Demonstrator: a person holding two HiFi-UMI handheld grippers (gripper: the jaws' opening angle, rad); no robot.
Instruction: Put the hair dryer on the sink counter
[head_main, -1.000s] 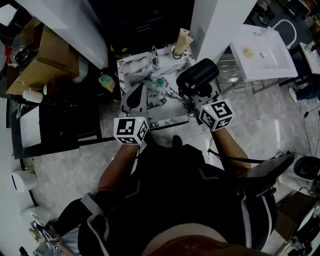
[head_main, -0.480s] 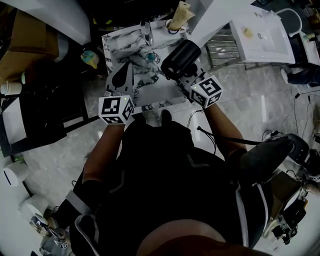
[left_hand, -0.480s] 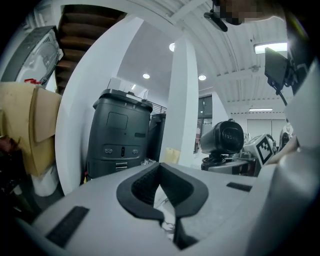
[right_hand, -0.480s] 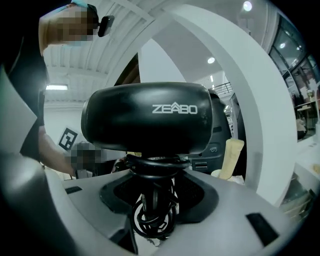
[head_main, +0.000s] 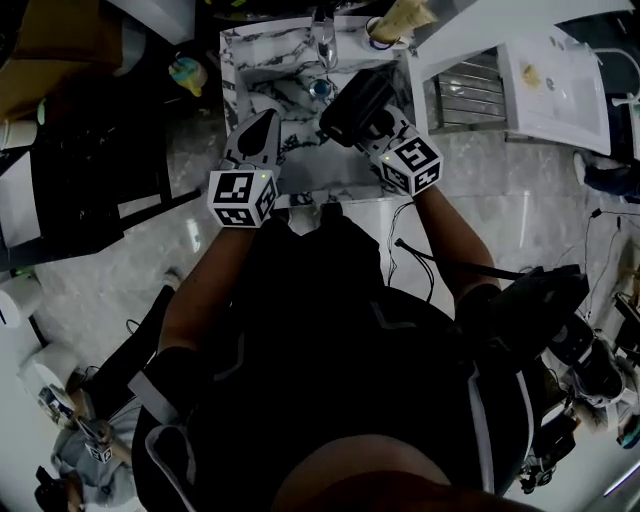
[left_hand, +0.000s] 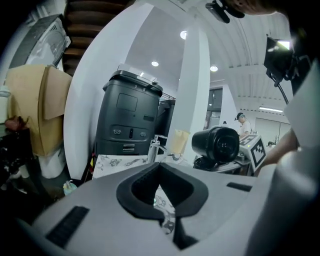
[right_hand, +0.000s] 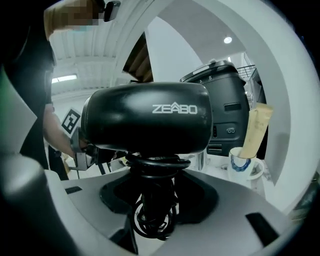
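The hair dryer (right_hand: 145, 117) is black — the sink counter (head_main: 240, 60) white with dark veins, the cup (right_hand: 244, 169) white-and-blue.

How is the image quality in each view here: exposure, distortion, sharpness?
Head view: underexposed, the person's dark clothing loses detail, only the marbled sink counter stands out. Left gripper view: heavy fisheye bending, ceiling lights glare slightly. Right gripper view: hair dryer sharp, its print legible, edges curved and dark.

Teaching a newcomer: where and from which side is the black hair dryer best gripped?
The black hair dryer: grip its narrow, cord-wrapped handle, coming in under the barrel, as the right gripper does; the round barrel looks too wide for the jaws.
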